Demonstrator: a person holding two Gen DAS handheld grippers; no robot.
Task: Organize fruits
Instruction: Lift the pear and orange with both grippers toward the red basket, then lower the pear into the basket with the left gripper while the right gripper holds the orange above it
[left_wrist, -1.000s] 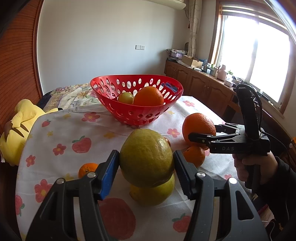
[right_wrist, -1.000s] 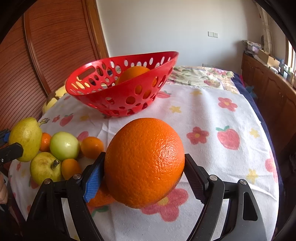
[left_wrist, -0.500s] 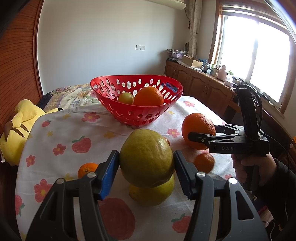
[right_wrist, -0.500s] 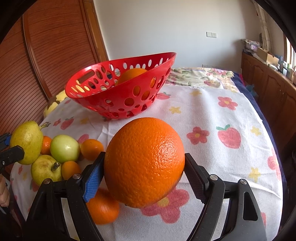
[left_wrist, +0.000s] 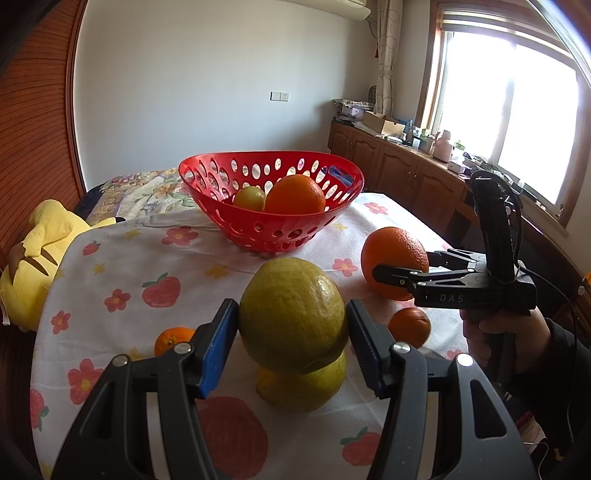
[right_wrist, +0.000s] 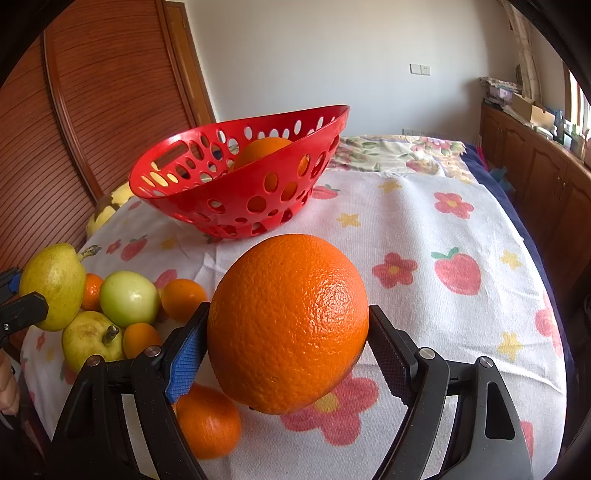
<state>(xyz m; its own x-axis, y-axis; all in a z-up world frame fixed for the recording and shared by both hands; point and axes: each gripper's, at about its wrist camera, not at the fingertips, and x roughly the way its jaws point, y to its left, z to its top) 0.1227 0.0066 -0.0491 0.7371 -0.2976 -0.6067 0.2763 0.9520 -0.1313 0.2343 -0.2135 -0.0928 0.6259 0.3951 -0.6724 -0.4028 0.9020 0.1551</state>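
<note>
My left gripper (left_wrist: 291, 343) is shut on a yellow-green pear (left_wrist: 293, 314) and holds it above the table. My right gripper (right_wrist: 286, 350) is shut on a large orange (right_wrist: 288, 321), also lifted; it shows in the left wrist view (left_wrist: 393, 262). The red perforated basket (left_wrist: 221, 206) stands beyond both, with an orange (left_wrist: 295, 194) and a small green fruit (left_wrist: 249, 197) inside. Another pear (left_wrist: 303, 384) lies under the held one. Loose fruit lies in a cluster: a green apple (right_wrist: 129, 299), a pear (right_wrist: 90, 339) and small tangerines (right_wrist: 183, 299).
A small tangerine (right_wrist: 208, 421) lies on the flowered tablecloth (right_wrist: 443, 332) below my right gripper, blurred. Another tangerine (left_wrist: 171, 338) lies left of my left gripper. A yellow plush toy (left_wrist: 33, 243) sits off the table's left edge. Wooden cabinets (left_wrist: 406, 177) line the window wall.
The small tangerine beneath the held orange has rolled toward the table's near edge. My right gripper has risen slightly with the orange. The left gripper and pear have not moved.
</note>
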